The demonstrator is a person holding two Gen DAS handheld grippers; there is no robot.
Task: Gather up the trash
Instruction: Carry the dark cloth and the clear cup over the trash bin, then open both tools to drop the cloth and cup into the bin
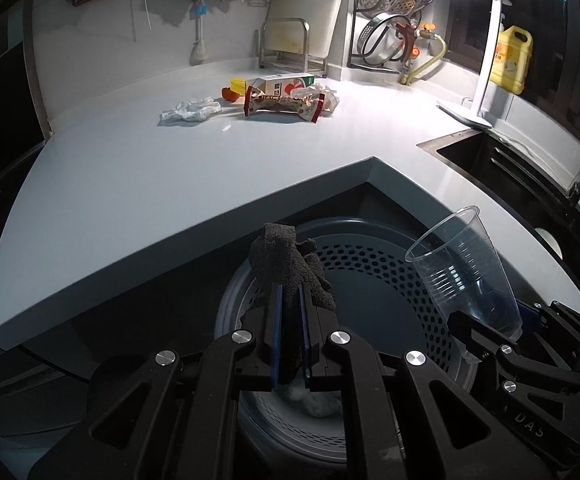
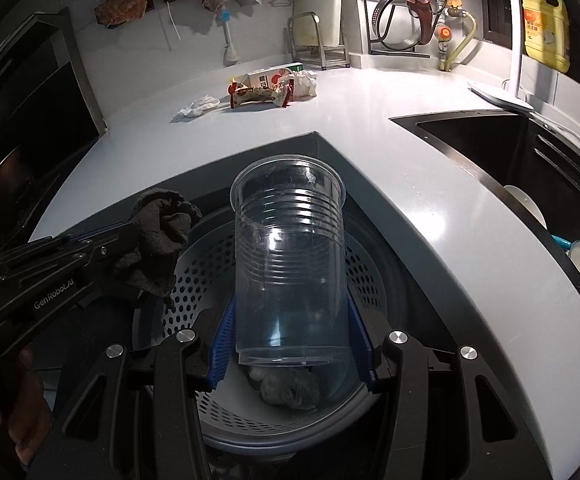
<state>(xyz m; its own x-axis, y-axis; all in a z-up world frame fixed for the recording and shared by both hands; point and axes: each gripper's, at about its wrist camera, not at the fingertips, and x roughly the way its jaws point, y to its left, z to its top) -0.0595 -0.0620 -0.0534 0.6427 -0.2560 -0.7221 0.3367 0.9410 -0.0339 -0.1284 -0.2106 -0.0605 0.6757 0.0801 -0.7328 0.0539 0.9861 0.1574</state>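
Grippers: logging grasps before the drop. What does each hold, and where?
Left gripper pinches the dark cloth low down; right gripper clamps the clear cup near its base.

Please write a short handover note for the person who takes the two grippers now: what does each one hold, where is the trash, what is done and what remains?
Left gripper: shut on a dark rag, held over the perforated bin.
Right gripper: shut on a clear plastic cup, also over the bin.
Done: some crumpled trash already lies in the bin's bottom.
Left: release rag and cup into the bin. Then collect from the counter: white tissue, snack wrapper, carton, crumpled paper, and a small red and yellow item.
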